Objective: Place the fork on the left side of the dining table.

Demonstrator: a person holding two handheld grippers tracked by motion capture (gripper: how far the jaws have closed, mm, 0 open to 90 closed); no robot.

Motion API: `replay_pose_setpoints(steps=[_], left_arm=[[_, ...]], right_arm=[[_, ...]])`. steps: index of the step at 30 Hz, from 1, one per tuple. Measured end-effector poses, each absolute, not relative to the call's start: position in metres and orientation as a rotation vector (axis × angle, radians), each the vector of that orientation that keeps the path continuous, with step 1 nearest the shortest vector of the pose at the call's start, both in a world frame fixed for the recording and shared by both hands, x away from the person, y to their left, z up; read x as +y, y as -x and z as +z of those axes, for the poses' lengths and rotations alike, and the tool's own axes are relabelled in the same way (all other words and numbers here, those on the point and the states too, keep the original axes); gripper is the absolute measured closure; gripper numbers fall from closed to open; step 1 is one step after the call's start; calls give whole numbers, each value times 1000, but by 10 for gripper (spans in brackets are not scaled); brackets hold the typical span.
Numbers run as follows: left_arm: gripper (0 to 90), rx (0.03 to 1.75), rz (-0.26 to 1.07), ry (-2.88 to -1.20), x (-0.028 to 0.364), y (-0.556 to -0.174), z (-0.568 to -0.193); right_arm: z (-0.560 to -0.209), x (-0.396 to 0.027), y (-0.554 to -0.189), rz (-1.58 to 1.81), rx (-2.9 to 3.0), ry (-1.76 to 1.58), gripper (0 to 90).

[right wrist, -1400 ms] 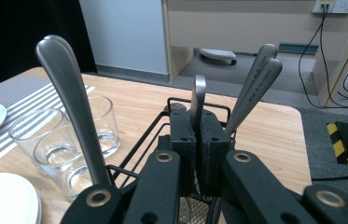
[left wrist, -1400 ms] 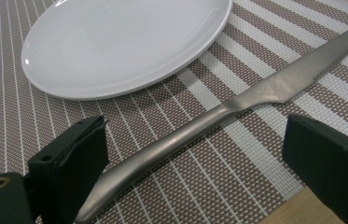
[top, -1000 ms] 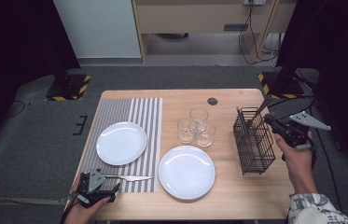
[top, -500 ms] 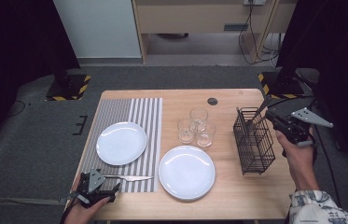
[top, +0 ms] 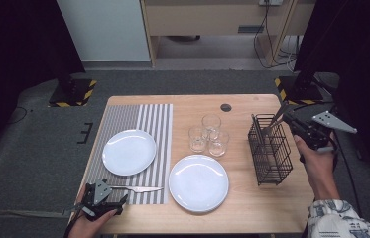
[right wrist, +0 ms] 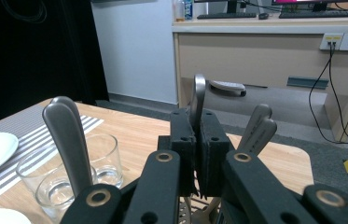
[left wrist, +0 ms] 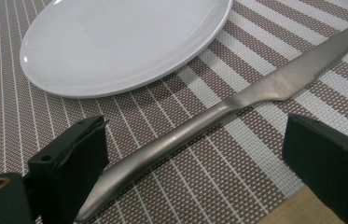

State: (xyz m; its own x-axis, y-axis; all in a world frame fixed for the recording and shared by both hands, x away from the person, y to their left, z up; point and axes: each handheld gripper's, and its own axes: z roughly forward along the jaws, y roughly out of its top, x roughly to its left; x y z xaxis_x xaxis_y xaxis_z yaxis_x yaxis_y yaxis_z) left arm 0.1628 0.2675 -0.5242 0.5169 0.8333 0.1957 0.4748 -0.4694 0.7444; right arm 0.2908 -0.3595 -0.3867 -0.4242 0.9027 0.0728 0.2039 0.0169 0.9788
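Observation:
A steel table knife (left wrist: 237, 100) lies on the striped placemat (top: 138, 119), its handle between the jaws of my left gripper (left wrist: 195, 133), which stands open with the pads clear of it. From above, that left gripper (top: 104, 197) rests at the table's near left corner, with the knife (top: 135, 189) pointing right. My right gripper (right wrist: 195, 140) is shut on a steel utensil handle (right wrist: 198, 95). It sits as the right gripper (top: 289, 120) over the far end of a black wire cutlery basket (top: 270, 151). Two more handles (right wrist: 66, 133) stand beside it.
A white plate (top: 129, 151) rests on the placemat and a second plate (top: 198, 182) on the bare wood near the front. Three empty glasses (top: 211, 135) cluster mid-table, just left of the basket. A dark round hole (top: 226, 107) marks the far edge.
The right gripper has edged a little to the right and farther back with the utensil in its jaws. The left gripper and the knife have stayed put.

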Motion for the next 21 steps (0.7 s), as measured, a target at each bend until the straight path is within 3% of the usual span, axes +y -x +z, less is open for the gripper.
replay_pose_setpoints(steps=[21], left_arm=[[67,1056,736,-2137,267,-163,-524]], right_arm=[[-367,-367,-290,1520,1644,-1102,870]])
